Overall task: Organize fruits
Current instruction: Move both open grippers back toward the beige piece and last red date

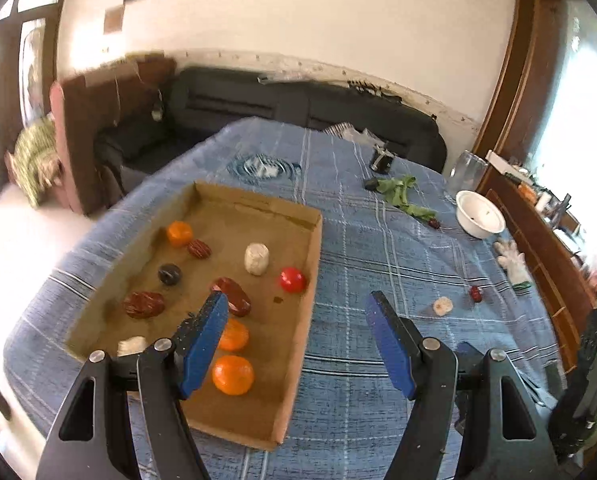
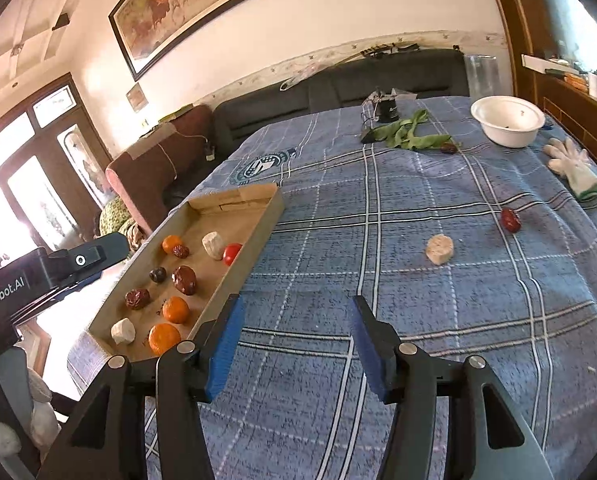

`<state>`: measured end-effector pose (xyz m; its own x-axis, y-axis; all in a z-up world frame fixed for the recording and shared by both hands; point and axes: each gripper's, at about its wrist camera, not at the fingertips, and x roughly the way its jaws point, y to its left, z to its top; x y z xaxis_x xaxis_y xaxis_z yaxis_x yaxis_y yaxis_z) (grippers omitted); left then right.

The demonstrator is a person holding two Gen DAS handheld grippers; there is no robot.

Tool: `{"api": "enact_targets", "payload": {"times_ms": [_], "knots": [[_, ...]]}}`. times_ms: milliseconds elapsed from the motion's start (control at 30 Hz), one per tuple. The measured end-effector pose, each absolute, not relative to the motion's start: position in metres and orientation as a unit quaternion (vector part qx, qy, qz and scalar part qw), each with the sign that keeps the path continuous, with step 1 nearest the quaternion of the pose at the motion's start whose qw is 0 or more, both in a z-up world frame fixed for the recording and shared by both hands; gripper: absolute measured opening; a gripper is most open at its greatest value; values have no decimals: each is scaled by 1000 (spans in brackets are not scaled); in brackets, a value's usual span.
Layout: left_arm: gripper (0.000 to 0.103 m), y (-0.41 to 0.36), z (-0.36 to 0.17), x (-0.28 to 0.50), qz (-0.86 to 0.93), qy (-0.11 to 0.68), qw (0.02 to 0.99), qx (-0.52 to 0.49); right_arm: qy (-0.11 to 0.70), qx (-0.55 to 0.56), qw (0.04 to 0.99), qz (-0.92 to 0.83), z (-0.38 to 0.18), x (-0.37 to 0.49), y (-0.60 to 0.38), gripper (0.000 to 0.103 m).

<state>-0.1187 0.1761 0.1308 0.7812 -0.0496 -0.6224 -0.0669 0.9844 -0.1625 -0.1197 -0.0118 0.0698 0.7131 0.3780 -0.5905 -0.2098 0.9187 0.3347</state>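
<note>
Now, on the table: fruit sits in a box, with strays left on the cloth.
Left hand-held gripper (image 1: 296, 304): jaws apart, nothing between the blue pads; it hangs over the box's right wall.
Right hand-held gripper (image 2: 296, 308): jaws apart and empty, above bare cloth just right of the box.
Cardboard box (image 1: 312, 264): shallow and open, lying on the blue checked tablecloth (image 1: 378, 360) toward the table's left side.
In the box: three oranges, one at the far end (image 1: 179, 233) and two near the front (image 1: 233, 375); a red tomato (image 1: 292, 279) close to the right wall; a dark plum (image 1: 169, 274); several wrinkled red dates (image 1: 144, 304); two pale lumps (image 1: 256, 258).
Loose on the cloth: a pale lump (image 2: 439, 249) and a red date (image 2: 510, 219), near each other and well apart from the box.
Far right of the table: a white bowl (image 2: 507, 121), a white glove (image 2: 574, 168), green leaves (image 2: 408, 136) with another date at their tip.
</note>
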Motion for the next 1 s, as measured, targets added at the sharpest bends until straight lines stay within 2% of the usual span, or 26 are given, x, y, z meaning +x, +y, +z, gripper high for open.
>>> {"api": "enact_targets", "payload": {"times_ms": [233,1000], "knots": [[71,157,138,-137,36,302,952,-21,339,111,922,152,68,-136,-16,64],[71,160,120,-148,30,326,944,-28,359,111,918,126,46,-145,-22,66]]}}
